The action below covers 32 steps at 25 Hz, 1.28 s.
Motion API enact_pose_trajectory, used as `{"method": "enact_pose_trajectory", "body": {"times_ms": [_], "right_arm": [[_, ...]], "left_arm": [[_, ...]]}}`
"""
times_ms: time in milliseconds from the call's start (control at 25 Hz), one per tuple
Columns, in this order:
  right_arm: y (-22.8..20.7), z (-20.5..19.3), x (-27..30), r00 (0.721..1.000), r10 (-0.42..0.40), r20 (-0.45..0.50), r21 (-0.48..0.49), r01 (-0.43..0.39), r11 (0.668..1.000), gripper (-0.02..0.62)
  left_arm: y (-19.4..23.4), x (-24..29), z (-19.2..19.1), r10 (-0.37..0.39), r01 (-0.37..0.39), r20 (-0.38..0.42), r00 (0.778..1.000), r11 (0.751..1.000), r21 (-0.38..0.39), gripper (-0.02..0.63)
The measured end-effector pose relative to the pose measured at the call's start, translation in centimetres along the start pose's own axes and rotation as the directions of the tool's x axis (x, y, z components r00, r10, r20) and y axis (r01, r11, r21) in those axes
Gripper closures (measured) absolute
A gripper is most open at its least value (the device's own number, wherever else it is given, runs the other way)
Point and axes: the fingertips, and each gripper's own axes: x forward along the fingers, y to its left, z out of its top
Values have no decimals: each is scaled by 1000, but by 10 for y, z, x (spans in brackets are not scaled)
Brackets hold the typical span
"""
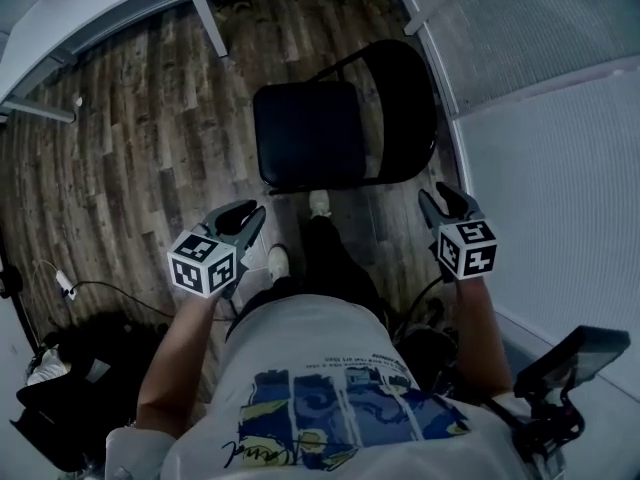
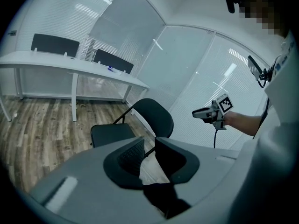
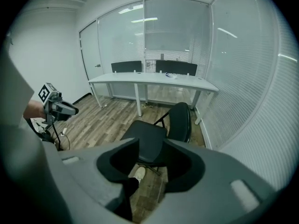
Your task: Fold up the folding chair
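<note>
A black folding chair stands unfolded on the wood floor, its seat toward me and its backrest by the glass wall. Both gripper views show it ahead, seat flat and backrest upright. My left gripper hovers in the air short of the seat's near left corner, jaws slightly apart with nothing between them. The right gripper hangs short of the chair's right side, jaws wide and empty. Each gripper shows in the other's view, the right gripper and the left gripper.
A long white table runs along the far side, one leg close behind the chair. A glass wall with blinds stands at the right. My shoes are just before the chair. A dark bag and a cable lie at the left.
</note>
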Motion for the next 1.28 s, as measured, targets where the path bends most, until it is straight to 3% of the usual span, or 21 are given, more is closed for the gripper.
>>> {"method": "enact_pose_trajectory", "body": {"times_ms": [640,760,960,1280], "right_arm": [[-116,-1,120,993,-25,-117,81,35,996,383],[-126,-3,138,991,-35,-126,60,43,997,376],[-136,-12,162,990,-1,-145,136,20,991,376],[-140,-18,188,982,69,-178,202,-32,979,376]], "left_arm": [[71,77,-26,50,-62,-89,995,988,-139,485],[89,90,-33,57,-72,-109,992,987,-147,480],[115,110,-46,68,-91,-136,988,982,-166,471],[156,150,-79,58,-101,-165,985,959,-266,446]]}}
